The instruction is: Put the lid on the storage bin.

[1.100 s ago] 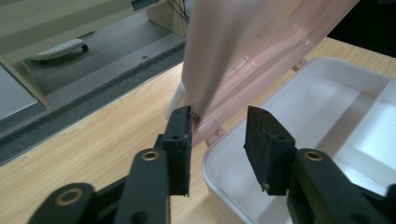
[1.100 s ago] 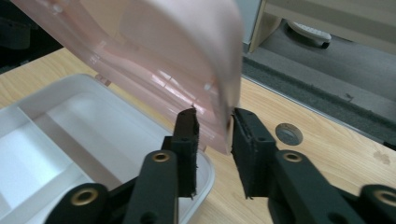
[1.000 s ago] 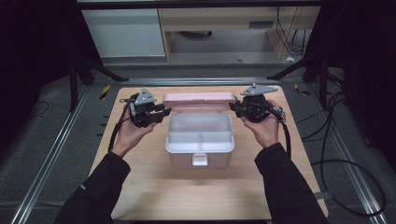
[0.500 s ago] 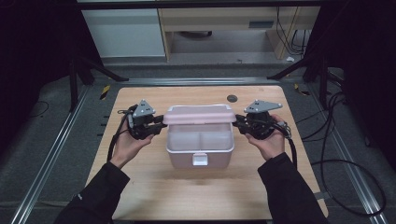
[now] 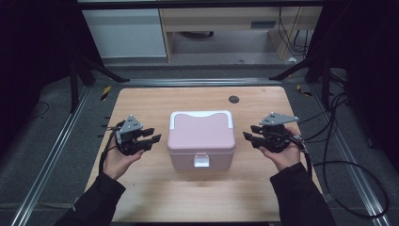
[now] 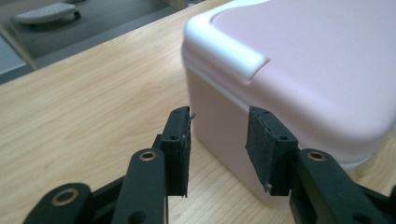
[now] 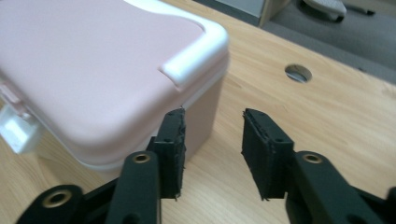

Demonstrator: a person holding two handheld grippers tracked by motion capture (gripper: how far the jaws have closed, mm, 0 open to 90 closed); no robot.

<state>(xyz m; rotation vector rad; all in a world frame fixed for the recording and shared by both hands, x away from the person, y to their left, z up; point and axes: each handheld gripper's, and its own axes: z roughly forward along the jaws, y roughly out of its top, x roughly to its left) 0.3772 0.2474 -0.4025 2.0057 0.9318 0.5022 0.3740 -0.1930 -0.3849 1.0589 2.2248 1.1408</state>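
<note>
Flanking the pink lidded box (image 5: 202,139) on the table (image 5: 155,197), both grippers had just been opening, nothing between the jaws. Left gripper (image 5: 147,139) stood spread, box just off its right jaw, not touching. Right gripper (image 5: 252,137) mirrored it, box off its left jaw. Box's long axis ran gripper to gripper; both looked equally near.

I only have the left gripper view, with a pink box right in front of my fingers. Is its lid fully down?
Observer: Yes, in the high view the lid lies flat on the pink box.
Operator: Is the front latch visible?
Observer: A white latch hangs at the middle of the front.
Operator: Where is the other gripper?
Observer: The right gripper sits off the box's right side, open, holding nothing, its fingers having just been opening.
</note>
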